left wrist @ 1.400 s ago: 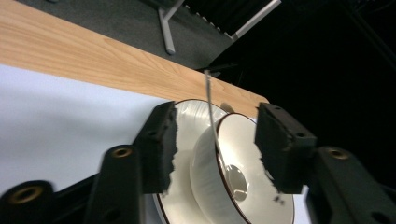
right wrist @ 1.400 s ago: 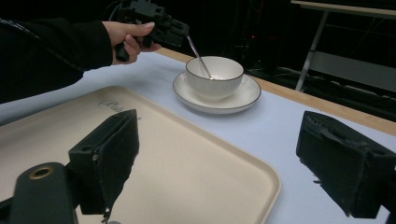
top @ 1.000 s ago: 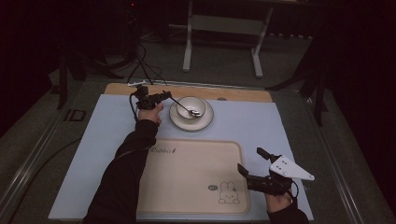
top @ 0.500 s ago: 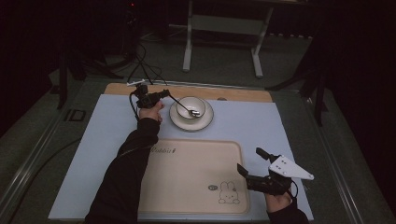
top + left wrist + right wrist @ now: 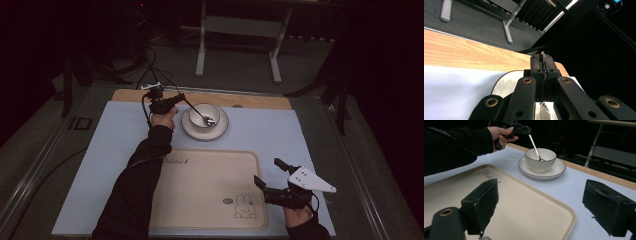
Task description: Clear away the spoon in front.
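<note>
Hand-held gripper on the left [image 5: 181, 98] is clamped on the handle of a spoon [image 5: 200, 114], its jaws having just closed onto the thin metal; in the left gripper view the handle [image 5: 543, 75] stands pinched between the two pads. The spoon slants down from there, its head resting inside the bowl [image 5: 205, 115], which sits on a saucer [image 5: 220, 133] near the far edge of the bench [image 5: 115, 145].

The right hand-held gripper [image 5: 267, 176] hovers over the near right corner of the tray [image 5: 200, 200], well apart from the bowl, with its jaws spread wide and nothing between them.

The grip looks like the weak point. The handle is narrow and smooth and is caught near its end, so the spoon could pivot or slide in the pads as it lifts, and drop back into the bowl. A sideways pull instead of a clean rise could drag the spoon head against the bowl's wall, tip the bowl or push it off centre on the saucer. Nothing steadies the bowl, since the right gripper is far from it
</note>
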A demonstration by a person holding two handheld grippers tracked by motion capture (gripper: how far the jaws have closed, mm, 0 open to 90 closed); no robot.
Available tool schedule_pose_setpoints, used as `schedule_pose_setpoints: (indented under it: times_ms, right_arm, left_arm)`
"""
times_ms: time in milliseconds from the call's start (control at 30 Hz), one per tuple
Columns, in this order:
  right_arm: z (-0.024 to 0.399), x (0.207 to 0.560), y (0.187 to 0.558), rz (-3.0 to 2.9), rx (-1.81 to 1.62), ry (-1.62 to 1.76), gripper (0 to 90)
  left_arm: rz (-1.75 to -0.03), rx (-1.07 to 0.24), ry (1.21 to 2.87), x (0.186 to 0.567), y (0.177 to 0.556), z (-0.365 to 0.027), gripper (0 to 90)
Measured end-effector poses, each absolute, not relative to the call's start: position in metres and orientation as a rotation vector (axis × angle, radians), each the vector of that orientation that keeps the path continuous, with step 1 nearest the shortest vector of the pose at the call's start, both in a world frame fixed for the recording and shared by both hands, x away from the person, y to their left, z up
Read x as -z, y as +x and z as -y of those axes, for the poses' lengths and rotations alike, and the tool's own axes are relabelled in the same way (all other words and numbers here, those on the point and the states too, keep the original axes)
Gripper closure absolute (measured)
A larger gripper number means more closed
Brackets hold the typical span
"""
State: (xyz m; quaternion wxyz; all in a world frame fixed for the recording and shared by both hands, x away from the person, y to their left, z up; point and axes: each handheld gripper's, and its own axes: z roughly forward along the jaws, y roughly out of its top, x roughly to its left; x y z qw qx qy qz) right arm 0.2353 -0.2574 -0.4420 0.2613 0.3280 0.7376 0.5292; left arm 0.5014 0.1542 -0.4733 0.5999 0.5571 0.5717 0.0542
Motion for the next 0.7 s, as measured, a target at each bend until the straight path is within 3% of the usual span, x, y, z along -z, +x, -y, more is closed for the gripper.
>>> schedule_pose_setpoints:
  times_ms: [700]
  right_arm:
    - [0.258,0.442,0.235,-1.983,-1.427,0.89,13.2]
  left_arm:
    - [-1.203,-0.19,1.346,0.416,0.483,-0.161,90.0]
